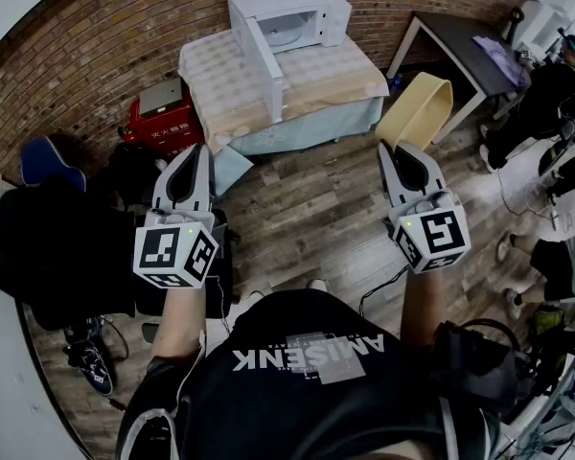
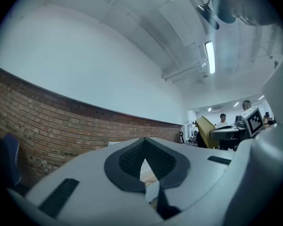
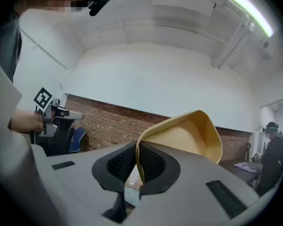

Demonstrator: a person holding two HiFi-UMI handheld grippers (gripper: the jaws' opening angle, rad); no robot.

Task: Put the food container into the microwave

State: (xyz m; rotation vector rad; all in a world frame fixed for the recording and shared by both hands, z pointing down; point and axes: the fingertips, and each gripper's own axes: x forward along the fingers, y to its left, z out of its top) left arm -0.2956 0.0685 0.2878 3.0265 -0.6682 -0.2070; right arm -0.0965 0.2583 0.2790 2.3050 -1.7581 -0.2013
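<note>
A pale yellow food container [image 1: 419, 109] hangs from my right gripper [image 1: 395, 150], whose jaws are shut on its rim. In the right gripper view the container [image 3: 188, 138] rises tilted above the pads [image 3: 153, 166]. A white microwave [image 1: 287, 22] stands on a cloth-covered table [image 1: 316, 80] ahead, with its door [image 1: 259, 60] swung open toward me. My left gripper [image 1: 194, 156] is held level with the right one, jaws shut and empty; in its own view the pads [image 2: 127, 157] meet with only a sliver of gap below.
A red box [image 1: 163, 123] sits on the floor left of the table, and a blue chair [image 1: 48, 161] stands further left. A dark desk [image 1: 465, 51] and a seated person [image 1: 546, 103] are at the right. Wooden floor [image 1: 307, 209] lies between me and the table.
</note>
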